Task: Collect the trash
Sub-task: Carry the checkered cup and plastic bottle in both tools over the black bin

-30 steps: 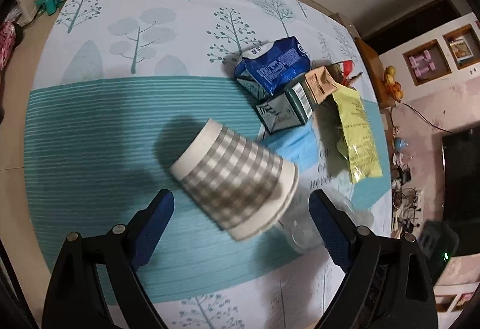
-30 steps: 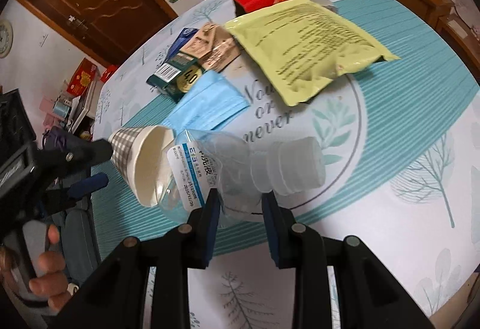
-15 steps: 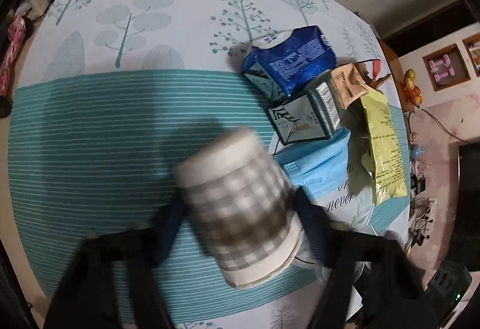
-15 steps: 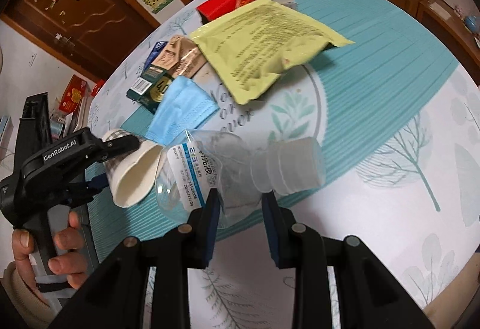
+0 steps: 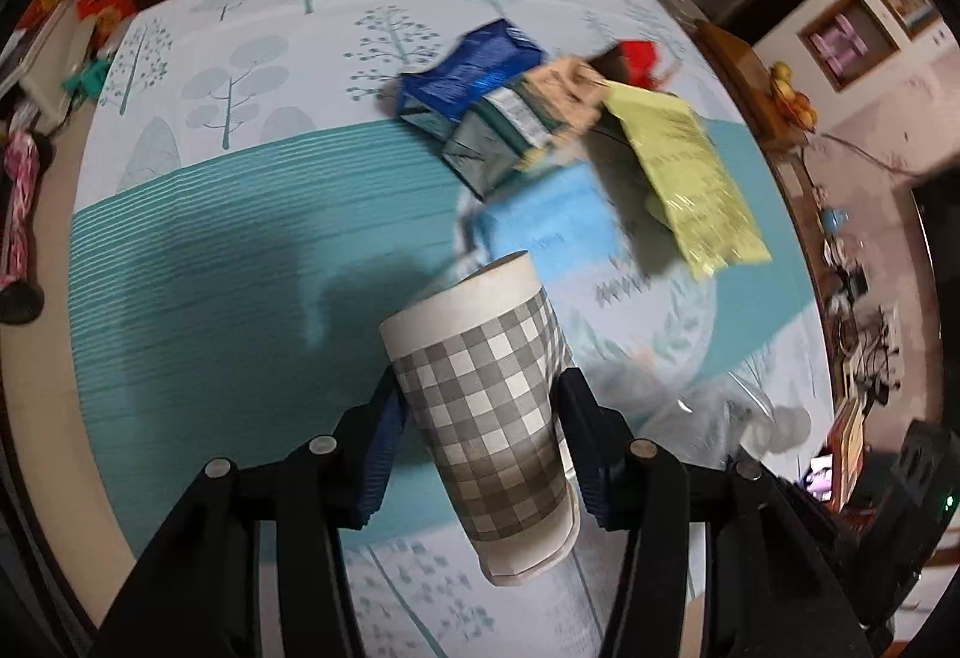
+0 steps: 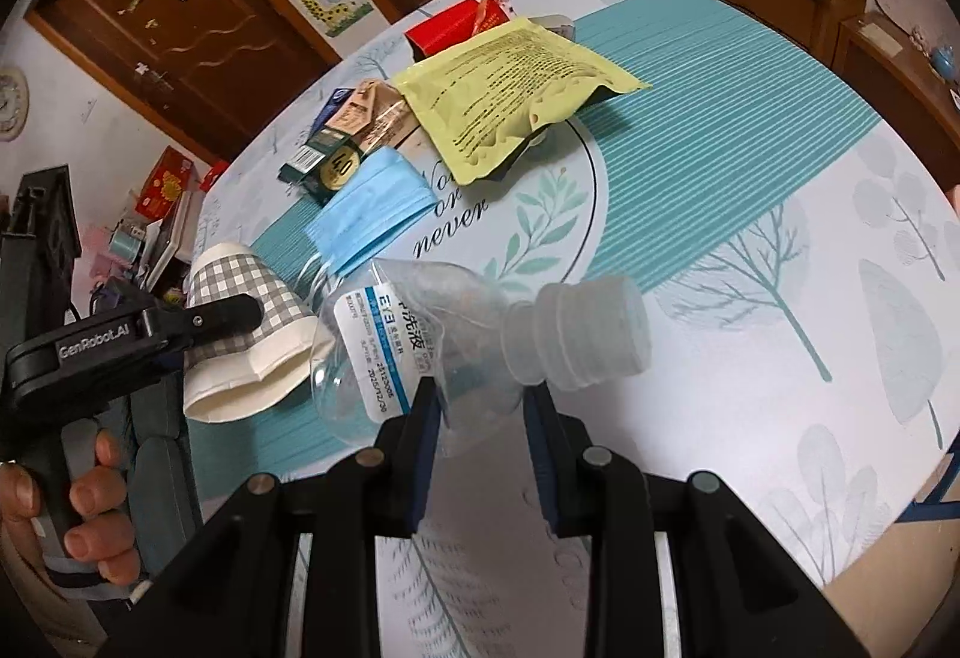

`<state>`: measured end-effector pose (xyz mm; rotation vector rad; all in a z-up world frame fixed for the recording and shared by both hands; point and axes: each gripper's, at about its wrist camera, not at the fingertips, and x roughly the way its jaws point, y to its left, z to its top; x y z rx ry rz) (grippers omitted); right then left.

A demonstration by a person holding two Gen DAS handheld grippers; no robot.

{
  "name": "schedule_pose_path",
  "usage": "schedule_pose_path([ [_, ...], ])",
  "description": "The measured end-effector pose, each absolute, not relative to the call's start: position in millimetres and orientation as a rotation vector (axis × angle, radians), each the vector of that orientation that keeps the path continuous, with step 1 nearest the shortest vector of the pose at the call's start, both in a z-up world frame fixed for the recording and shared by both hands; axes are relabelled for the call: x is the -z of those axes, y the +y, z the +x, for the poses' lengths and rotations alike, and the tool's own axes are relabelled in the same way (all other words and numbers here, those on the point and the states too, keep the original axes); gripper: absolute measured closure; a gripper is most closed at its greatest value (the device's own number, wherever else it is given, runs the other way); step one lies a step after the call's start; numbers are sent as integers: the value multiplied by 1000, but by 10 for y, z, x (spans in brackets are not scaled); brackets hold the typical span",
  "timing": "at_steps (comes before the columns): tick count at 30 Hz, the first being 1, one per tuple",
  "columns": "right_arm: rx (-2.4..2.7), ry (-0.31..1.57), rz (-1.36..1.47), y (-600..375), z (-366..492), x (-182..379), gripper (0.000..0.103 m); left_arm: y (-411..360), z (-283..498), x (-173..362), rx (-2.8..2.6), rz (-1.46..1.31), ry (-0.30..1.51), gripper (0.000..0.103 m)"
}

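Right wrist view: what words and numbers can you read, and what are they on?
"GenRobot.AI": on the left gripper body.
"never", under a partly hidden "or": printed on the tablecloth.
"4.0": on the dark green carton.
"2025/12/30": on the clear plastic bottle label; its Chinese print is too small to read.
Yellow packet: print too small to read.

There is 1 checked paper cup and 1 clear plastic bottle. The pile holds 1 blue face mask, 1 yellow pouch, 1 red box, 1 blue packet, 1 dark green carton and 1 tan sachet.
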<state>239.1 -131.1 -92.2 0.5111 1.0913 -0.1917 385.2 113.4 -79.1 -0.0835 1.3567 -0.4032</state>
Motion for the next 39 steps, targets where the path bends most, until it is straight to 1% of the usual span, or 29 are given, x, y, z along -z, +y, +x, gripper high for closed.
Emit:
schedule_pose_path([
  [9, 119, 1068, 482, -1436, 1809, 754, 75, 729, 3097, 485, 436, -41, 1319, 54],
  [20, 74, 1083, 446, -1956, 600, 697, 75, 68, 1860, 438, 428, -42, 1279, 54],
  [26, 67, 1129, 428, -2266, -60, 816, 75, -334, 1168, 583, 430, -3, 1290, 54],
  [31, 82, 1167, 453, -2469, -460, 1040, 75, -591, 729, 772, 438, 79, 1308, 54],
  [36, 110, 1207, 463, -2562, -718, 1359, 75, -835, 414, 1075, 462, 213, 1310, 54],
  [39, 129, 1232, 476, -2611, -800, 1602, 75, -942, 313, 1389, 463, 283, 1319, 54],
])
